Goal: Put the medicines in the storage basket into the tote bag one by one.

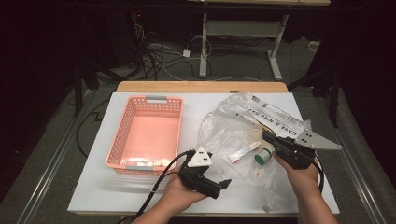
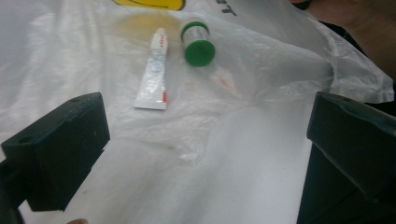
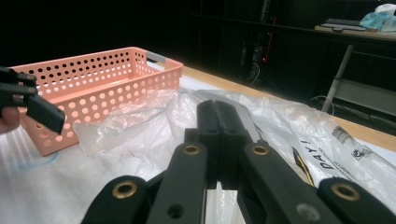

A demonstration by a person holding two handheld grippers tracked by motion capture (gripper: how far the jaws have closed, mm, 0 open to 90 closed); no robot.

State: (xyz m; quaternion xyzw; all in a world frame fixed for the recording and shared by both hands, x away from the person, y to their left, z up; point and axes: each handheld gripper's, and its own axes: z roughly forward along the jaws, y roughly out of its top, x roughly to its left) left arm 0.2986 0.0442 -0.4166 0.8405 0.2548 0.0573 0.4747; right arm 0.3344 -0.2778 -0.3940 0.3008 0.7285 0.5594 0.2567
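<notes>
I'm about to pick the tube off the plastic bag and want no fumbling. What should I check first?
1. Left gripper open: ok, jaws wide apart.
2. Left gripper aimed at the tube: ok, tube lies ahead between the jaws.
3. Tube free to grab: ok, it lies apart from the green-capped bottle.
4. Right gripper pinning the plastic bag: cannot tell; jaws shut, grip on film unclear.
5. Pink basket has room: ok, mostly bare floor.
</notes>
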